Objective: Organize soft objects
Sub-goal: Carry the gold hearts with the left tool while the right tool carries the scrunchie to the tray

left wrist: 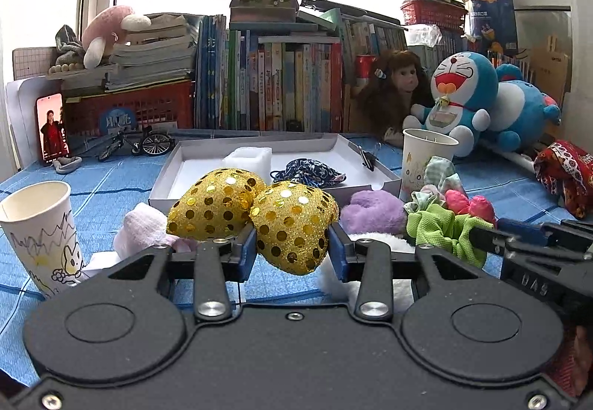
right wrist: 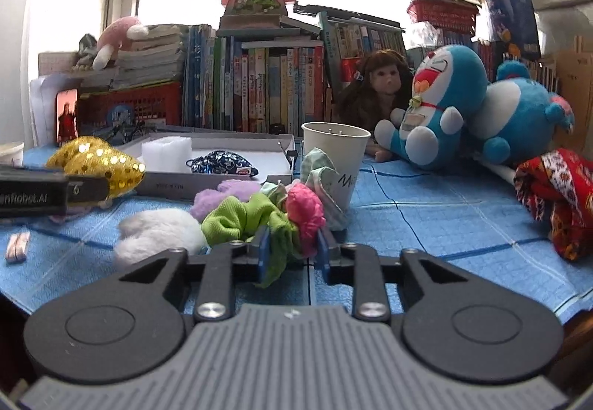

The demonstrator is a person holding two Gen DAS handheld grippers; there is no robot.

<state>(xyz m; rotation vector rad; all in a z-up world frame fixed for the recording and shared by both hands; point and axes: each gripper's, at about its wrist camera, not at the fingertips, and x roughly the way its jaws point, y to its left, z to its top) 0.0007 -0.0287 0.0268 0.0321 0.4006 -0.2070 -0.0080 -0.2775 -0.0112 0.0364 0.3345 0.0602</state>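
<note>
Above the blue worktop (left wrist: 111, 180), the gold sequined pad (left wrist: 292, 228) was clamped in the left gripper (left wrist: 292, 250) fingers and the green scrunchie (right wrist: 255, 221) pinched in the right gripper (right wrist: 291, 254) fingers, so both were best carried level to the white box (left wrist: 385, 173).

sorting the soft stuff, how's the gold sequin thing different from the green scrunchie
The gold sequin piece is shiny, spotted with round sequins and shaped as two firm rounded cups; the green scrunchie is matte, plain cloth, crumpled and floppy. The gold piece is lifted clear of the blue cloth in the left gripper; the scrunchie still lies in the pile, between the right gripper's fingers. Both are soft.
</note>
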